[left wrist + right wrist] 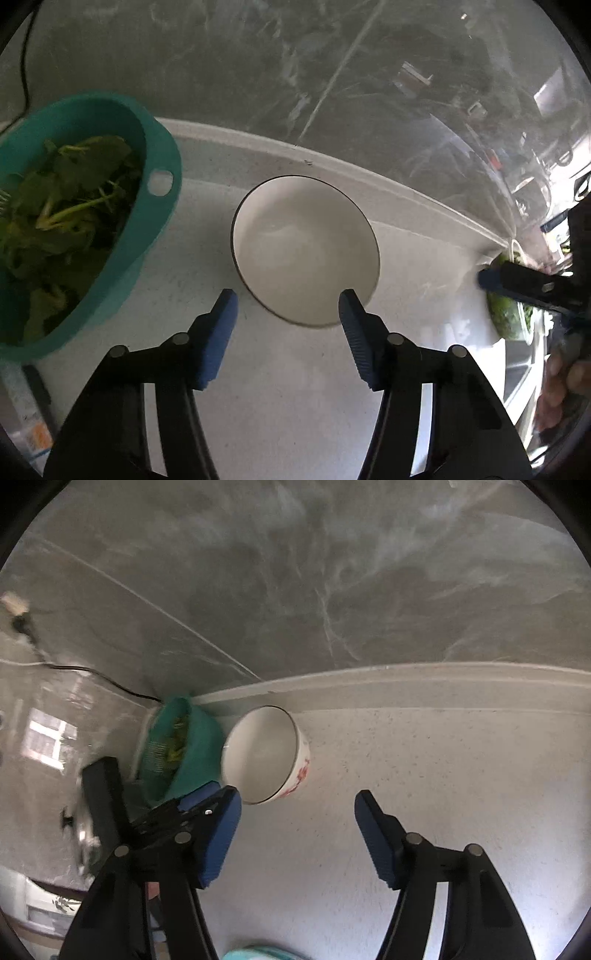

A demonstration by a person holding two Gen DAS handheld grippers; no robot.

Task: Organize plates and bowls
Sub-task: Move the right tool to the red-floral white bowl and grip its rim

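Note:
A white bowl (304, 251) with a dark rim stands empty on the pale counter near the back wall. My left gripper (288, 301) is open, its blue fingertips just short of the bowl's near rim, holding nothing. The same bowl shows in the right wrist view (264, 755), with a red pattern on its outer side. My right gripper (297, 803) is open and empty, to the right of the bowl and nearer than it. The left gripper's blue finger (201, 794) shows at the bowl's left side. The right gripper's finger (517, 280) shows at the right edge of the left wrist view.
A teal colander (74, 221) full of green leaves stands left of the bowl, also seen in the right wrist view (181, 749). More greens (509, 310) sit at the right by a sink edge. A black cable (92, 672) runs along the wall. A pale teal object (258, 954) lies at the bottom edge.

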